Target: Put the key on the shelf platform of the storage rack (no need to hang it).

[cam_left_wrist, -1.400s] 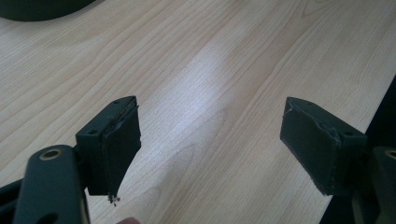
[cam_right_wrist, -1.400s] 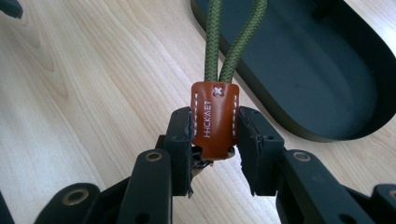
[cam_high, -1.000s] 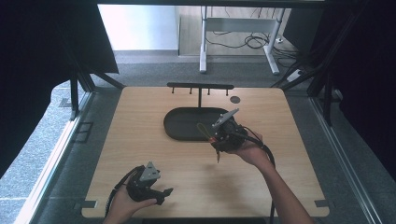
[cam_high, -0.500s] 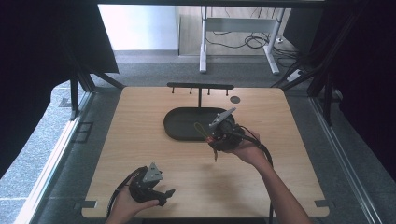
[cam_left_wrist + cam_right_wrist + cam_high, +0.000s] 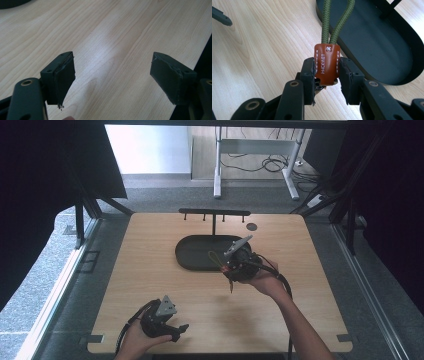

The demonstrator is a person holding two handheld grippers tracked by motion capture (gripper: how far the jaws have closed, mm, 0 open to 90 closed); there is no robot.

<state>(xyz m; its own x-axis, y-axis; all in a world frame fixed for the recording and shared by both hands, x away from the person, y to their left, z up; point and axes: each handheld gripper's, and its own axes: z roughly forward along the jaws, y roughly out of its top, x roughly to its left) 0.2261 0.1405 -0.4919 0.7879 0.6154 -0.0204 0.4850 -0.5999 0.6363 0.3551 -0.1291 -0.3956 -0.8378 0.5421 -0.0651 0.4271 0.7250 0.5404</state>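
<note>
The right hand-held gripper (image 5: 327,75) is clamped on a brown leather tab (image 5: 327,63) stitched in white, from which a green braided cord loop (image 5: 335,22) runs up and away — the loop reaching over the near edge of the black oval tray (image 5: 382,47). In the high view this hand-held gripper (image 5: 234,265) sits just at the tray's (image 5: 192,252) near right rim, above the table (image 5: 150,270). The left hand-held gripper (image 5: 112,75) hovers over bare wood at the table's near edge — its jaws stand wide apart, holding nothing.

Right gripper (image 5: 227,265) has drifted slightly toward the tray (image 5: 192,255).
</note>
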